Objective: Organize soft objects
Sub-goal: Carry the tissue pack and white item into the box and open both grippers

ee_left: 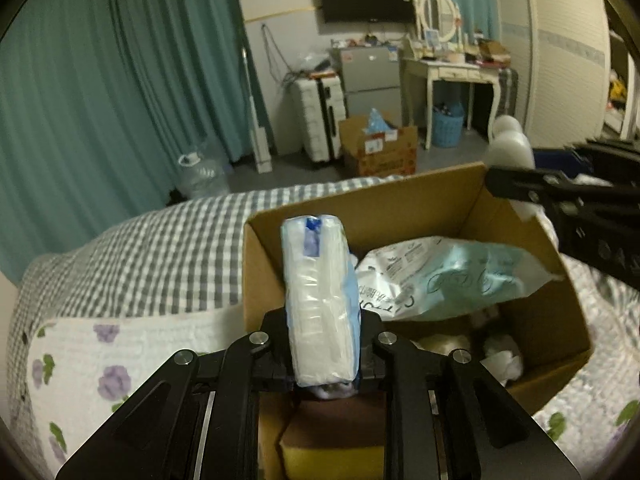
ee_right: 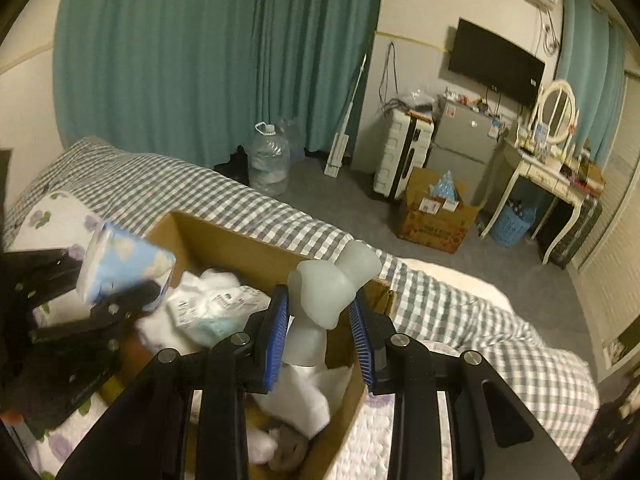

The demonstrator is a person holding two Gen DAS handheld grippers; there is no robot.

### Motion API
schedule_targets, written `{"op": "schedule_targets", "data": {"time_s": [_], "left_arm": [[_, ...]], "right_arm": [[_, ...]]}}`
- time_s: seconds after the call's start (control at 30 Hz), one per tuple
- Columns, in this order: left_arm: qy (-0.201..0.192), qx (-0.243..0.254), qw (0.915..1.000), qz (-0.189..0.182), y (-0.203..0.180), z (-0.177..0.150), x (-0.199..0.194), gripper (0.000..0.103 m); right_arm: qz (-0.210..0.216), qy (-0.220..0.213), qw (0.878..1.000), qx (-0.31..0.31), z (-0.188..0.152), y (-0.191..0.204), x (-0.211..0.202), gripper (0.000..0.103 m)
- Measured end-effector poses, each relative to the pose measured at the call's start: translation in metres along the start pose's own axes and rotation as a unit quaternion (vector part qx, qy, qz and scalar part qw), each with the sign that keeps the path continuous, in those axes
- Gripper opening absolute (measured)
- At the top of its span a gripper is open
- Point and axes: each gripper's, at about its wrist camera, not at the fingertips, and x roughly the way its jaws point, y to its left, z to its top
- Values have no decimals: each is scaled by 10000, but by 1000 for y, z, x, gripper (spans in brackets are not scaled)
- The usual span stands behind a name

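Observation:
My left gripper (ee_left: 323, 344) is shut on a white and blue tissue pack (ee_left: 318, 296) and holds it upright over the near left part of an open cardboard box (ee_left: 400, 196) on the bed. The pack also shows in the right wrist view (ee_right: 124, 268). My right gripper (ee_right: 320, 328) is shut on a pale translucent soft toy (ee_right: 332, 288) above the box's right rim (ee_right: 376, 284); it shows in the left wrist view (ee_left: 510, 146) too. Inside the box lie a light blue and white plastic bag (ee_left: 452, 276) and white soft pieces (ee_right: 304, 392).
The box sits on a grey checked bed cover (ee_left: 160, 248) beside a floral quilt (ee_left: 92, 352). A yellow sponge (ee_left: 332, 456) lies under my left gripper. Beyond the bed stand a water jug (ee_right: 269, 160), a suitcase (ee_right: 400, 156), another carton (ee_right: 436, 212) and a dressing table (ee_right: 548, 176).

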Motion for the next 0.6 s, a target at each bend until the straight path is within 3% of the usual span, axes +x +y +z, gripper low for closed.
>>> {"op": "schedule_targets", "data": {"time_s": [0.1, 0.13, 0.17, 0.2, 0.27, 0.47, 0.6], "left_arm": [[-46, -39, 10000, -15, 2, -1, -3, 48], [-106, -80, 9999, 31, 3, -1, -6, 65], [-186, -123, 9997, 72, 5, 0, -9, 76], [-316, -160, 9993, 124, 7, -1, -16, 79], [-454, -145, 9986, 231, 8, 0, -28, 82], [-609, -188, 9974, 342, 12, 5, -76, 83], [-931, -285, 9947, 333, 16, 9, -138, 83]], "right_arm": [[38, -1, 10000, 34, 0, -2, 10, 33], [47, -28, 10000, 47, 0, -2, 11, 34], [51, -32, 9999, 84, 0, -3, 10, 39], [12, -74, 9999, 151, 0, -3, 7, 56], [-63, -255, 9992, 298, 1, -4, -5, 66], [-159, -541, 9974, 448, 7, -9, -78, 66], [-293, -824, 9955, 359, 11, -3, -149, 70]]}}
